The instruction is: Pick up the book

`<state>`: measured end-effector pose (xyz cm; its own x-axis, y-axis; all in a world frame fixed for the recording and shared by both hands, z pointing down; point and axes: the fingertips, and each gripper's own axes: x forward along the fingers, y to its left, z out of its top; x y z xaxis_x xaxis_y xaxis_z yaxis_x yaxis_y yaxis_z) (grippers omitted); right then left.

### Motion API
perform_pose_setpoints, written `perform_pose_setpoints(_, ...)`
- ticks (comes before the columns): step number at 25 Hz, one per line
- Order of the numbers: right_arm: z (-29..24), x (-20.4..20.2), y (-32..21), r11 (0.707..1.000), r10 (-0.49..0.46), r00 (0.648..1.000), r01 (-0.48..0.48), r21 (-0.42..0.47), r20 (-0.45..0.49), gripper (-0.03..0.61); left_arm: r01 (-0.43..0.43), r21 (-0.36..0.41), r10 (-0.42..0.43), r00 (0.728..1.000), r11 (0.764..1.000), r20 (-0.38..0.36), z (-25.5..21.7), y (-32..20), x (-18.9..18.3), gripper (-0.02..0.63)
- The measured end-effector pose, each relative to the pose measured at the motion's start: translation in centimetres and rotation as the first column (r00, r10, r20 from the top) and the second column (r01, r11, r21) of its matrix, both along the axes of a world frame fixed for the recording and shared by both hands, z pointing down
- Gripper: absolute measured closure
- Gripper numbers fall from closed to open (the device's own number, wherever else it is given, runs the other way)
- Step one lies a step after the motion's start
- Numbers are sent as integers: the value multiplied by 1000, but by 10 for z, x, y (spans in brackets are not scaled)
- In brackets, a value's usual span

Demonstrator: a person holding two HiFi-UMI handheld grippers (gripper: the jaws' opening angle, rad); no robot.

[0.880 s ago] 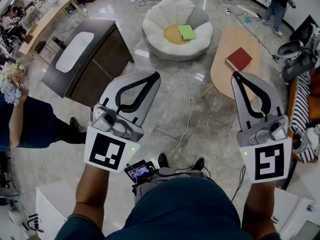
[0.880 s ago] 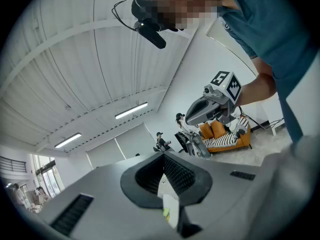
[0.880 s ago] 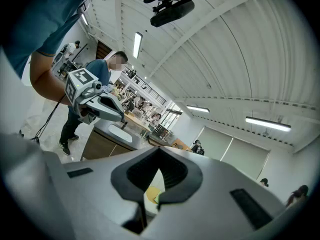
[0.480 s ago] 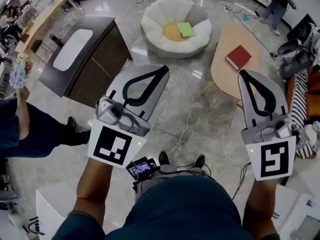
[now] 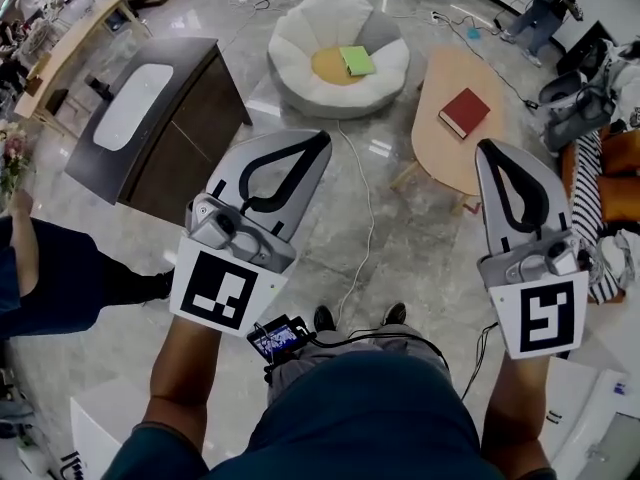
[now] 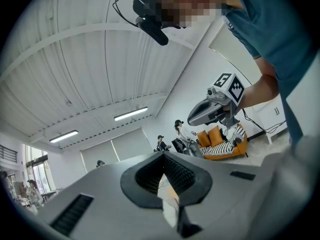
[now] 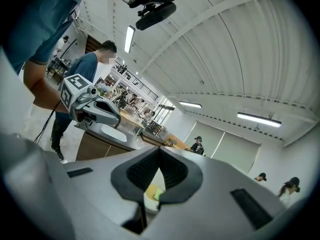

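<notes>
While the view barely shifts, left gripper (image 5: 321, 142) and right gripper (image 5: 487, 149) hover shut, empty; red book (image 5: 464, 113) on the table (image 5: 440, 160) is still well ahead.

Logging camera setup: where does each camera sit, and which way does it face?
Head view: on the head, steeply down at table and red book; shows torso, forearms, left gripper, right gripper.
Left gripper view: rides that gripper, looking along its shut jaws toward an orange sofa; shows the right arm.
Right gripper view: likewise, toward a dark cabinet; shows the left arm.
Shared: each catches the other gripper.
</notes>
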<state>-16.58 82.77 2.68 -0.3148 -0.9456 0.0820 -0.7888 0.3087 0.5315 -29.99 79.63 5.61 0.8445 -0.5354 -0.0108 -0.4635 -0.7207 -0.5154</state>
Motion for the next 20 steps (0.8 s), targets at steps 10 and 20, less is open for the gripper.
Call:
perform_pose_setpoints(10,5,40,-14,1000,-27,999,27,-7,21,566,49,-57,-47,998,997,38,12,-7,31,609)
perform_pose_setpoints(20,15,152,-41,996,-53,998,54,-71,16,566,125,-100,-122,992,987,41,9,-30,126,609)
